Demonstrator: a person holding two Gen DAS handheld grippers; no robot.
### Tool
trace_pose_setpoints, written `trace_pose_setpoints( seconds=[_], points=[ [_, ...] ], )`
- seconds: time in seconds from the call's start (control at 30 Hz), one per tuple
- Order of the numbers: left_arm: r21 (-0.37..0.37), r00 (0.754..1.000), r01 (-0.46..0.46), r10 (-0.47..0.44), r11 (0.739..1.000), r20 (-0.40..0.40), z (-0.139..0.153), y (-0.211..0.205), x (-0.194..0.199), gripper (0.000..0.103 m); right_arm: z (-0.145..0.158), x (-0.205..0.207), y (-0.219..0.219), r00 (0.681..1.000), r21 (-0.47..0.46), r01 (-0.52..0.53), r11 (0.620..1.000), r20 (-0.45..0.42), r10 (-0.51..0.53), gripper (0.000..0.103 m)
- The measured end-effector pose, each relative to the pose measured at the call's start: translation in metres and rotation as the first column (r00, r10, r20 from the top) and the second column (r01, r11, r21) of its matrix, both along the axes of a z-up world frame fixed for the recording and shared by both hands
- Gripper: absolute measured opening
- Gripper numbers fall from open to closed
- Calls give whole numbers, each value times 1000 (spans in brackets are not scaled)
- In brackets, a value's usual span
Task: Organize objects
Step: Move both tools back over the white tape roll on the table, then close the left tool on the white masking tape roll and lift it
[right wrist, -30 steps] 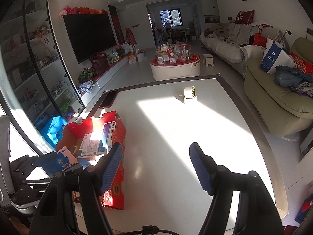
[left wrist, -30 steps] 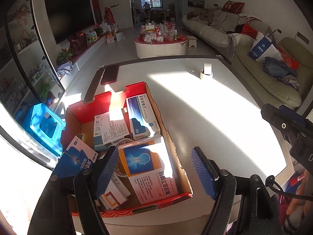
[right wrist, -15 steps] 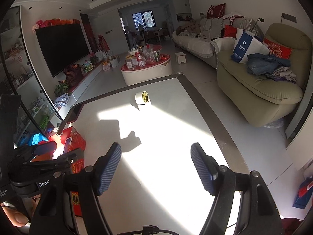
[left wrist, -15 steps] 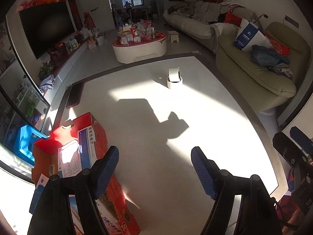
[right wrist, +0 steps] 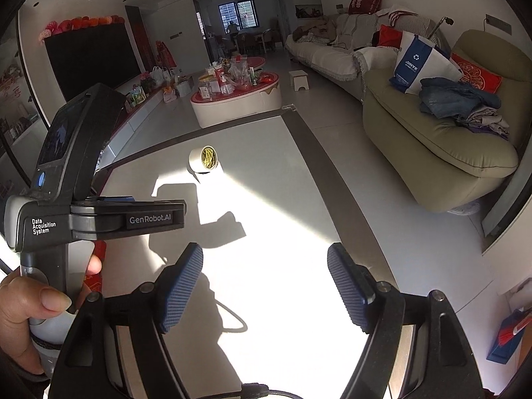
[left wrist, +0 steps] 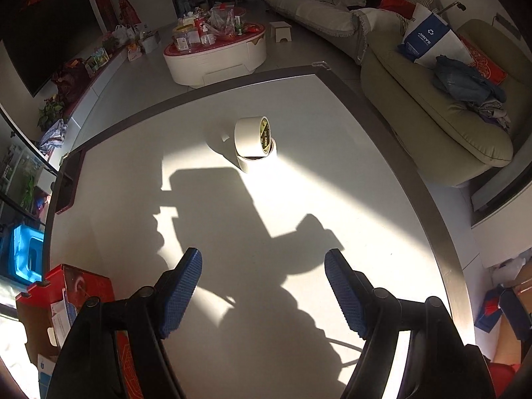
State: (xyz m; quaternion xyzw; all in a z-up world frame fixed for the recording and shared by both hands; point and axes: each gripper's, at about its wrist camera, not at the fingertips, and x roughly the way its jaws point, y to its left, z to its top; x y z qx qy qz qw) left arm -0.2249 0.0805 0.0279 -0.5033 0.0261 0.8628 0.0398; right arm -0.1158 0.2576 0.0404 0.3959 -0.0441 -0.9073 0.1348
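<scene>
On the white surface [left wrist: 332, 199]: 2 rolls of tape, nothing else loose in sunlight.
Tape stack [left wrist: 254, 144]: 1 roll standing on edge atop another lying flat, near the far middle of the surface, well apart from both claws; same stack visible from the right wrist view [right wrist: 203, 159].
Red box [left wrist: 83, 286]: at the near left corner, cut off by the frame edge; papers and small cartons inside, only partly visible.
Dark flat item [left wrist: 68, 189]: lying at the left rim of the surface, possibly a phone, too dim to confirm.
Left claw [left wrist: 262, 291]: spread wide, nothing between the blue pads [left wrist: 181, 296], hovering above bare surface and aimed toward the tape.
Right claw [right wrist: 264, 286]: jaws opening, nothing between them, likewise above bare surface, tape ahead and slightly left.
Left hand [right wrist: 40, 302]: wrapped round the handle of the other device, seen at the left of the right wrist view.
Done so far: several packets apparently already sitting in the red box.
Left to do: tape stack not yet collected; likely the next target, judging by where both claws point.
Progress: probably late, with 2 rolls and perhaps the dark item remaining.
Risk: upright roll may topple or roll off if gripped off-centre.
</scene>
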Motion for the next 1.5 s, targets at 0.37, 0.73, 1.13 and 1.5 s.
trace_pose_setpoints(
  seconds=[0.37, 0.73, 1.13, 1.5],
  points=[
    [146, 991, -113, 100, 983, 89, -30, -38, -98, 78, -25, -43, -3, 1000, -9, -13, 1000, 20, 13, 77],
    [154, 993, -76, 60, 985, 106, -53, -23, -137, 73, -49, -84, -33, 995, 4, -91, 996, 40, 91, 77],
    [127, 998, -38, 31, 991, 61, -60, -12, -153, 45, -65, -94, -36, 994, -9, -88, 996, 59, 88, 77],
    [205, 994, -66, 47, 977, 96, -63, -28, -153, 45, -78, -155, -99, 951, 30, -310, 950, -3, 310, 77]
  ],
)
